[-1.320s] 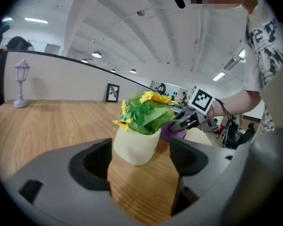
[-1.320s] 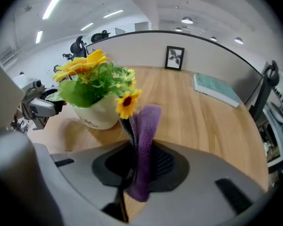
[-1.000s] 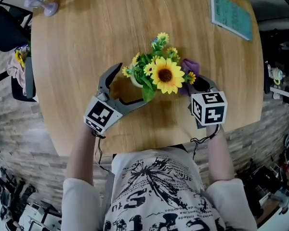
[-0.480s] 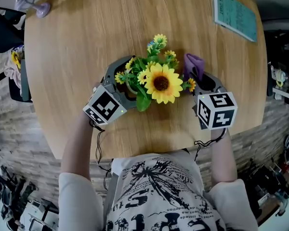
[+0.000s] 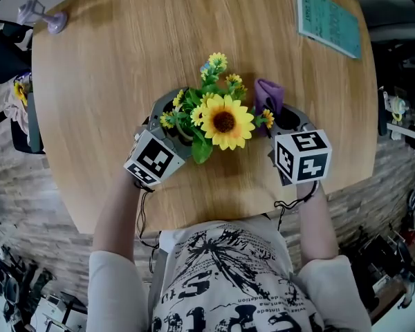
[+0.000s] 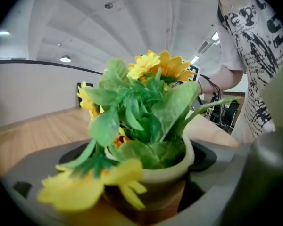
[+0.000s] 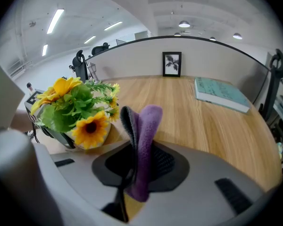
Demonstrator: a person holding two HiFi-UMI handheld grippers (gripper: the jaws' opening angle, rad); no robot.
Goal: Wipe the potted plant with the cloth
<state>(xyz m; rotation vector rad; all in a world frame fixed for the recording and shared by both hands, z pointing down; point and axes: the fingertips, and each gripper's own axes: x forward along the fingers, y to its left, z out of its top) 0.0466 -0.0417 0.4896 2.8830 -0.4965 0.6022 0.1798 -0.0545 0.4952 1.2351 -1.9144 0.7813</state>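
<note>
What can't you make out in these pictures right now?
Left gripper: jaws just closing round the pot; left gripper view, a blurred flower hides whether the pads touch it.
Pot's sides: head view, flowers cover them.
Book print: head view, too small.
Framed picture: right gripper view, too small.

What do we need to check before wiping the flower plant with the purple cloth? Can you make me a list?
1. Cloth held: ok. The right gripper is shut on the purple cloth.
2. Pot in place: ok. The pot stands between the jaws of the left gripper, which have just been closing.
3. Pot held tight: not ok. A gap shows between the pot and one jaw.
4. Plant upright: ok. The leaves stand up on the table.
5. Cloth touching the plant: not ok. It is beside the flowers, apart from them.
</note>
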